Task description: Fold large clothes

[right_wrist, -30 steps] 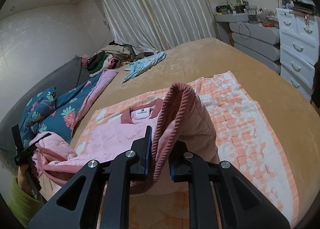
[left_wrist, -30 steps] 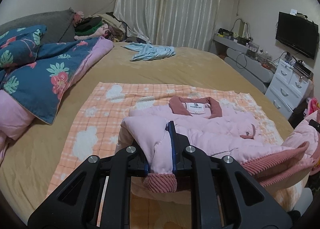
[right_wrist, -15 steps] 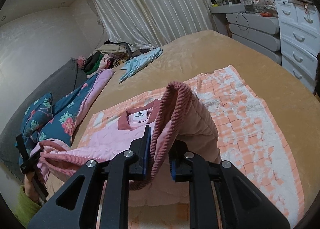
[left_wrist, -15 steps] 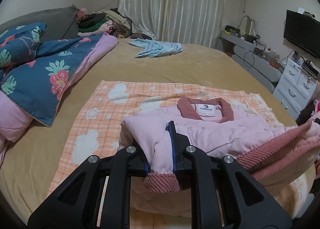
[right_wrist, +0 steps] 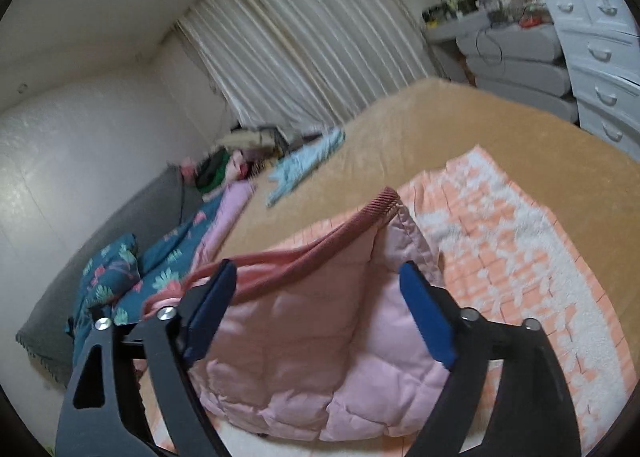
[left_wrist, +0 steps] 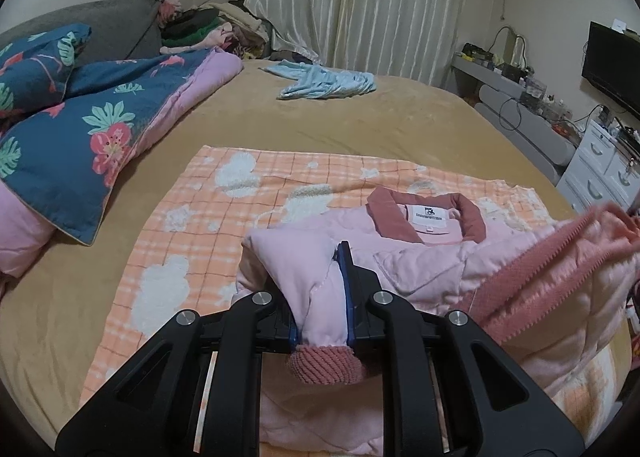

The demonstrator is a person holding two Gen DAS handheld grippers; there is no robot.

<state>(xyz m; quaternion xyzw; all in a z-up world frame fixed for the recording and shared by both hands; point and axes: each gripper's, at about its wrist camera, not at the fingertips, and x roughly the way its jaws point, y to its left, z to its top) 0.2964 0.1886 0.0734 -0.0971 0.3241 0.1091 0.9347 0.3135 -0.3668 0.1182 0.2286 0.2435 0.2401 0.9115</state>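
- 1 bed [left_wrist: 360,129], tan cover.
- 1 floral quilt [left_wrist: 100,125] at its left side.
- 1 orange check blanket [left_wrist: 208,217], spread flat on bed.
- 1 pink jacket [left_wrist: 420,257] on blanket, collar toward curtains, hem raised.
- 2 grippers: L gripper [left_wrist: 322,297] jaws clamped on jacket cuff; R gripper [right_wrist: 316,317] jaws spread wide, jacket fold between, pads not pinching it.

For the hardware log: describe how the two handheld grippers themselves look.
Both match. The left gripper and right gripper have matte black frames with triangular cutouts, round silver bolt heads at the joints, and flat blue pads lining the fingers. No cables, sleeves or markings show.
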